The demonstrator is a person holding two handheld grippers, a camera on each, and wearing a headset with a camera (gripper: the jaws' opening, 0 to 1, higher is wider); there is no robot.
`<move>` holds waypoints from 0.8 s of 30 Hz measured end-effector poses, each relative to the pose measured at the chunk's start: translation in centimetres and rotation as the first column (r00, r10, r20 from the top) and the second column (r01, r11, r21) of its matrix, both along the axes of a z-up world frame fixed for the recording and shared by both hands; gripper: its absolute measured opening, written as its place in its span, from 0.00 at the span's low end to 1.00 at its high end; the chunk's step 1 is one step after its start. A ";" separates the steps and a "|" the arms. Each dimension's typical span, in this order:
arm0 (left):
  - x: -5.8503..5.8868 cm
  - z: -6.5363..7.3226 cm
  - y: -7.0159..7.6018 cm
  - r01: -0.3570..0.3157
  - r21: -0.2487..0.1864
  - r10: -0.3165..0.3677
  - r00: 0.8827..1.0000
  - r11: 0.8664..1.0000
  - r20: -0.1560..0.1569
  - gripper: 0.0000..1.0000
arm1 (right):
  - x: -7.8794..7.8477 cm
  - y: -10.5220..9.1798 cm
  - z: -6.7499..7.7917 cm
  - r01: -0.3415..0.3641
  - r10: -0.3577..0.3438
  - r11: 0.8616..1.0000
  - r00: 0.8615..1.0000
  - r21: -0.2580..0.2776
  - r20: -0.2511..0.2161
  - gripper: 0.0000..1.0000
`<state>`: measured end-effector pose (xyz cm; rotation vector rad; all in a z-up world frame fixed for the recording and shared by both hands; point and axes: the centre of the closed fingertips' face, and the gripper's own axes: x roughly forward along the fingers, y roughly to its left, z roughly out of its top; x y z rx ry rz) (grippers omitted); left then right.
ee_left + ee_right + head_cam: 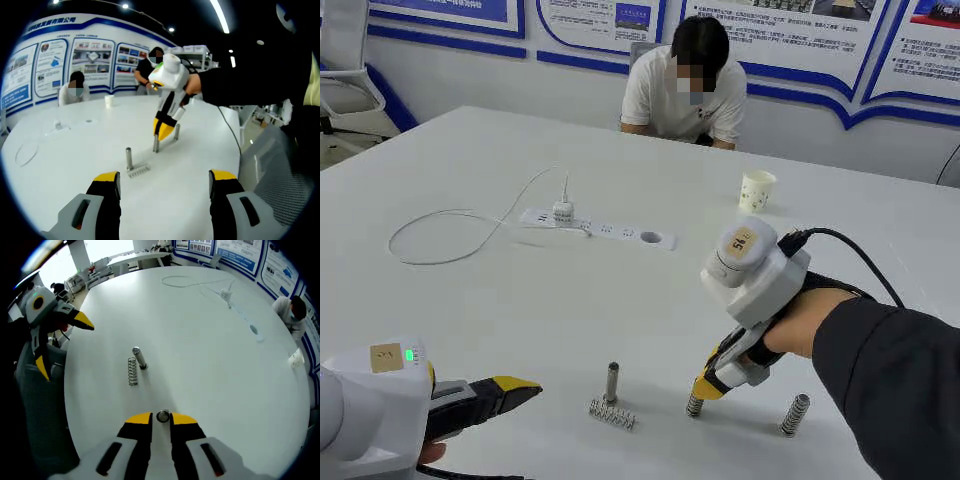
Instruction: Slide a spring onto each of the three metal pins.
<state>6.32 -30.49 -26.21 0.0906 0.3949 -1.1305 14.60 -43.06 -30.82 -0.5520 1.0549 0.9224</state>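
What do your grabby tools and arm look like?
The left tongs and right tongs have white bodies, tan labels and black jaws tipped yellow. A black cable leaves the right; a green light glows on the left. The sleeve is dark.

- White tabletop [520, 300].
- Silver pin [612, 381], silver spring [612, 413].
- Black, yellow-tipped left tongs [165, 176] and right tongs [161, 417].
- White cup [757, 190], white power strip [620, 231].
- Blue-trimmed posters [800, 40].

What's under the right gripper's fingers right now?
A spring stands upright on the table, its round top held between the right gripper's fingers. Any pin inside is covered by the coils and fingers.
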 end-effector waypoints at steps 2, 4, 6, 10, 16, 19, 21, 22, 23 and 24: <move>0.0 0.0 0.0 0.001 0.000 -0.001 1.000 1.000 0.000 0.73 | 0.1 0.0 0.3 -0.001 0.001 1.000 1.000 0.001 0.014 0.17; 0.0 0.0 0.0 0.001 0.000 -0.001 1.000 1.000 0.000 0.73 | 0.1 0.0 0.6 -0.006 0.006 1.000 1.000 -0.002 0.029 0.17; 0.0 0.0 0.0 0.001 0.000 -0.001 1.000 1.000 0.001 0.73 | 0.2 0.0 0.9 -0.009 0.009 1.000 0.999 -0.002 0.045 0.19; 0.0 0.1 -0.1 0.003 0.001 -0.003 1.000 1.000 0.003 0.73 | 0.3 0.2 1.6 -0.016 0.015 1.000 0.997 0.003 0.073 0.19; -0.1 0.1 -0.2 0.006 0.002 -0.006 1.000 1.000 0.005 0.73 | 0.1 1.5 2.6 -0.038 0.035 0.999 0.994 0.026 0.106 0.19; -0.1 0.1 -0.2 0.006 0.003 -0.006 1.000 1.000 0.006 0.73 | -0.1 2.5 2.8 -0.048 0.042 0.998 0.992 0.043 0.120 0.20; -0.1 0.1 -0.2 0.005 0.002 -0.005 1.000 1.000 0.005 0.73 | -0.2 3.1 2.8 -0.054 0.047 0.997 0.991 0.052 0.123 0.20; -0.1 0.1 -0.2 0.005 0.003 -0.005 1.000 1.000 0.006 0.73 | -0.3 3.3 2.7 -0.058 0.051 0.997 0.991 0.056 0.122 0.20; -0.1 0.1 -0.2 0.005 0.003 -0.005 1.000 1.000 0.006 0.73 | -0.4 3.5 2.7 -0.061 0.053 0.996 0.991 0.058 0.121 0.20; -0.1 0.2 -0.2 0.005 0.003 -0.005 1.000 1.000 0.006 0.73 | -0.5 3.8 2.5 -0.066 0.058 0.996 0.991 0.059 0.121 0.20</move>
